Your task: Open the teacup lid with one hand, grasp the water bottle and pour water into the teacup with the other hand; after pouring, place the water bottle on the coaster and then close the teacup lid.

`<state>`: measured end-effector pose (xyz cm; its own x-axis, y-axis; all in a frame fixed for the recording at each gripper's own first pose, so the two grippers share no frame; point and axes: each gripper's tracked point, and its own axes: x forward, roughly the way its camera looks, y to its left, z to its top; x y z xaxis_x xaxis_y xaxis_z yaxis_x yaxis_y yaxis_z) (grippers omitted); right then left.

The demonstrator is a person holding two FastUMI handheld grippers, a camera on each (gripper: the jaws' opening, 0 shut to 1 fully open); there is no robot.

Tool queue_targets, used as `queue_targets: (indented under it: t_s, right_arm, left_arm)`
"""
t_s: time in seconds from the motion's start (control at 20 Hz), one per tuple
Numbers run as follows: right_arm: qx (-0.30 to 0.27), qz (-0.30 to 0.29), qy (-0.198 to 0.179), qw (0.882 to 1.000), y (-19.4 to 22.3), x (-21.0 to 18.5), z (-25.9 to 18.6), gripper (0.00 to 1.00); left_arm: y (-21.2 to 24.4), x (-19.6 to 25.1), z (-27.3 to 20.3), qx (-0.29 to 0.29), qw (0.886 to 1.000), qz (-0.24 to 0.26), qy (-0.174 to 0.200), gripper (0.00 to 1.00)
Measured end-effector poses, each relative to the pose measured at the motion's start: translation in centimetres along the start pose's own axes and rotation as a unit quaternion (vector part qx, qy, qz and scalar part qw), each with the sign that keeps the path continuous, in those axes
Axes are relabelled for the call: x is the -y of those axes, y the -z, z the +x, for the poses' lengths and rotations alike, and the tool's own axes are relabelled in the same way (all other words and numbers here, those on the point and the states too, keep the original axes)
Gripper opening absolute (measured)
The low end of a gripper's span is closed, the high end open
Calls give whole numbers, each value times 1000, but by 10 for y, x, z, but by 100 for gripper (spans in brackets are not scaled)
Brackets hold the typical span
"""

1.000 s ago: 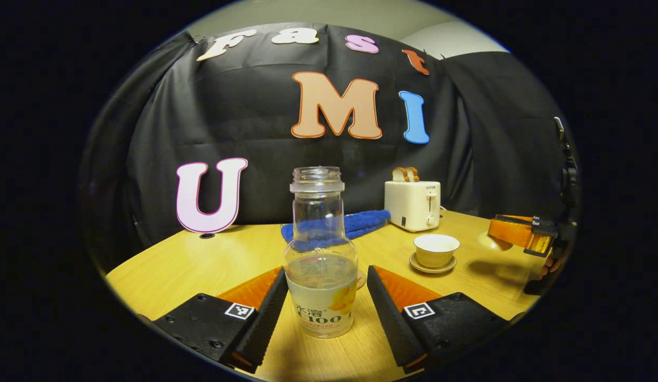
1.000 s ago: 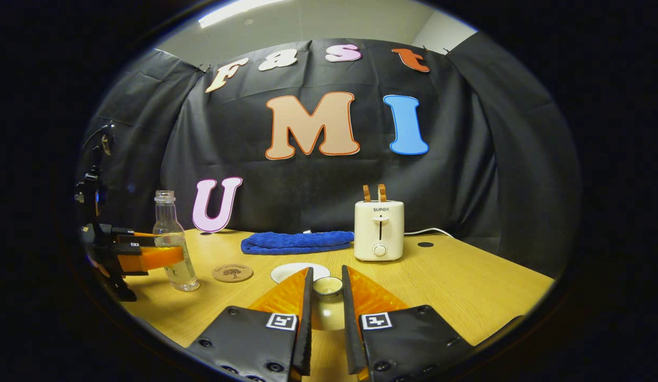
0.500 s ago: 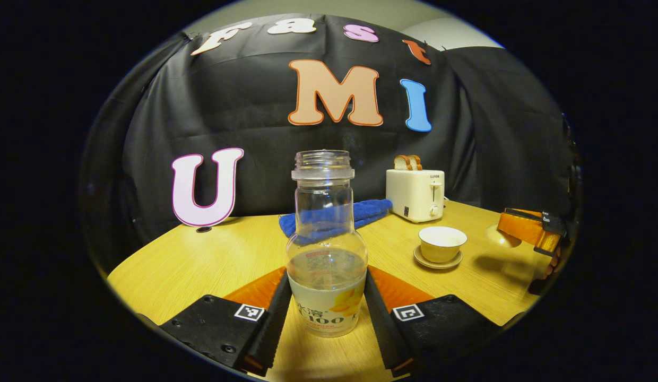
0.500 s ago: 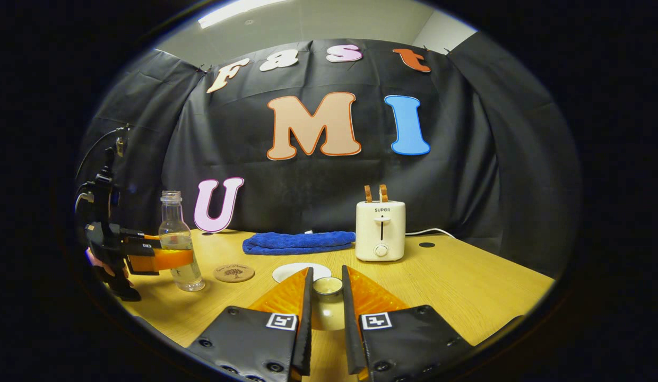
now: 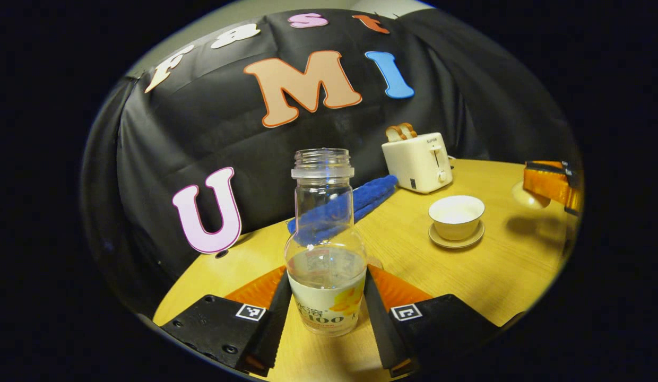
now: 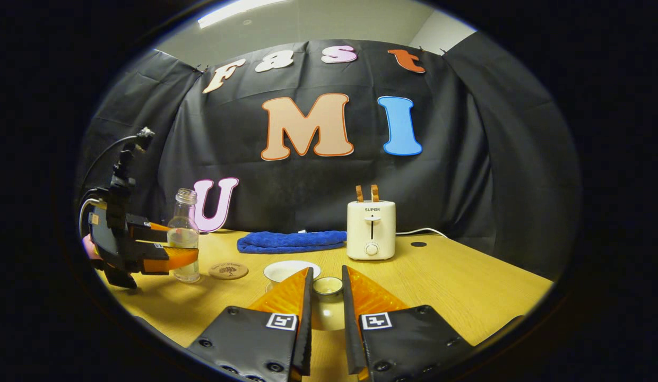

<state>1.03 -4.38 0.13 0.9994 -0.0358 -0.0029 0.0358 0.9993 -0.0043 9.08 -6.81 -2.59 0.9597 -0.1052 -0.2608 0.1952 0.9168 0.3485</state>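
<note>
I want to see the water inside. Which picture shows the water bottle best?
The left gripper view: the water bottle stands big and close between the left gripper's fingers. The right gripper view shows it small, far left.

Dim overhead light, fisheye-warped edges

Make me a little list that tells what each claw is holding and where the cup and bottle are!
left claw: shut on the water bottle, bottle upright, no cap, some water inside
right claw: shut on the teacup lid
teacup: open, on its saucer
coaster: bare, beside the bottle
table: also holds a toaster and blue towel
</note>
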Motion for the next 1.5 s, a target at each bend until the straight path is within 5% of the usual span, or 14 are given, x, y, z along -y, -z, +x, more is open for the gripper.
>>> queue_targets:
  t_s: [0.35,0.7,1.0,1.5]
  right_arm:
    - [1,-1,18,1000,0,22,-10,30]
    - [1,-1,24,1000,-1,36,-15,30]
    - [1,-1,39,999,-2,54,-20,30]
    - [2,-2,51,999,-3,69,-26,30]
  left_arm:
    - [-26,-21,13,-14,985,167,-50,68]
    - [-31,-13,32,-43,935,346,-61,68]
    - [-31,21,39,-44,904,423,-33,67]
    - [-39,22,55,-50,845,529,-50,67]
